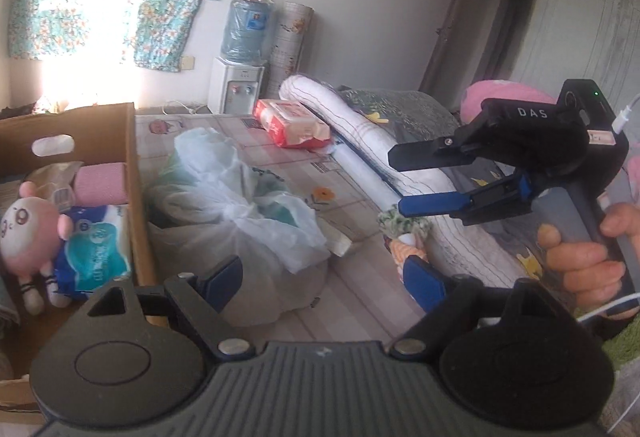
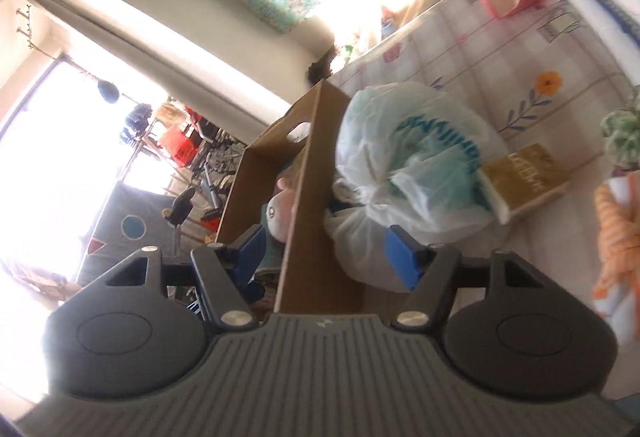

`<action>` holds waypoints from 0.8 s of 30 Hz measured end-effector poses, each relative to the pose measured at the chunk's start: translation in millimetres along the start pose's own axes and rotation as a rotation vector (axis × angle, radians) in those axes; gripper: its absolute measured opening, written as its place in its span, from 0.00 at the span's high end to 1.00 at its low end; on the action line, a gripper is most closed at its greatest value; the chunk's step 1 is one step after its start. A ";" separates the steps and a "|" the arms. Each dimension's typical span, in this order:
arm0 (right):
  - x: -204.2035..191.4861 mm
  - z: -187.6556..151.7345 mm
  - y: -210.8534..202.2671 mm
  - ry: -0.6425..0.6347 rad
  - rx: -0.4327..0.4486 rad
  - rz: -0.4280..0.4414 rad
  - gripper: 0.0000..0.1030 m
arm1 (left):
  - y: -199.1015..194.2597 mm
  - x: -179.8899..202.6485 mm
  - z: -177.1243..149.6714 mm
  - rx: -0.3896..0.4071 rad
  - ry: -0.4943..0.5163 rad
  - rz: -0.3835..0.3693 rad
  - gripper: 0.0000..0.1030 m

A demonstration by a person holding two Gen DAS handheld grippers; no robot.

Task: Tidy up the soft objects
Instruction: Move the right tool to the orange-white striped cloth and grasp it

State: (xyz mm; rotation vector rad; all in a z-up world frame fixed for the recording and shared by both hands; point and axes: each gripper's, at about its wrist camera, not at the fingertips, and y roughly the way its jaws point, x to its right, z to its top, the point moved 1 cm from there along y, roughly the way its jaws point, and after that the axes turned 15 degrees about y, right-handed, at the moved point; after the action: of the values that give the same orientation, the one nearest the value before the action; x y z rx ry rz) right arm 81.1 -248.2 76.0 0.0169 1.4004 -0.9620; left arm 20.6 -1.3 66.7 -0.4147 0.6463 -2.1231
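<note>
A cardboard box (image 1: 134,173) stands at the left on a patterned mat. It holds a pink plush doll (image 1: 28,233), a blue tissue pack (image 1: 98,249) and a pink cloth (image 1: 102,183). A white plastic bag (image 1: 248,205) lies beside the box. An orange and green knitted toy (image 1: 404,237) lies right of the bag. My left gripper (image 1: 324,277) is open and empty above the bag. My right gripper (image 1: 400,179) is open and empty, held in the air above the toy. In the right wrist view my right gripper (image 2: 324,253) straddles the box wall (image 2: 304,197), with the bag (image 2: 412,165) to its right.
A red tissue pack (image 1: 294,123) and a rolled white quilt (image 1: 360,133) lie further back on the mat. A water dispenser (image 1: 240,77) stands against the wall. A gold box (image 2: 524,177) lies next to the bag. A pink cushion (image 1: 504,97) is at the right.
</note>
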 end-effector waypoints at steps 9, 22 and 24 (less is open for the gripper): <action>101.1 13.6 -44.7 0.058 0.132 -0.262 0.34 | 126.8 58.5 -0.7 -0.165 -0.024 -0.195 0.14; 166.2 29.8 -9.5 0.143 0.035 -0.313 0.37 | 204.7 101.7 6.4 -0.261 0.092 -0.117 0.20; 168.5 31.6 -8.4 0.159 0.020 -0.298 0.43 | 210.3 103.0 4.9 -0.273 0.098 -0.116 0.23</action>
State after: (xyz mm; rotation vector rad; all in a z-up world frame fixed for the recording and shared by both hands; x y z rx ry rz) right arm 80.4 -363.6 -51.0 -0.1057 1.5677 -1.2430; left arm 98.2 -191.8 -45.4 -0.5103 0.9966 -2.1815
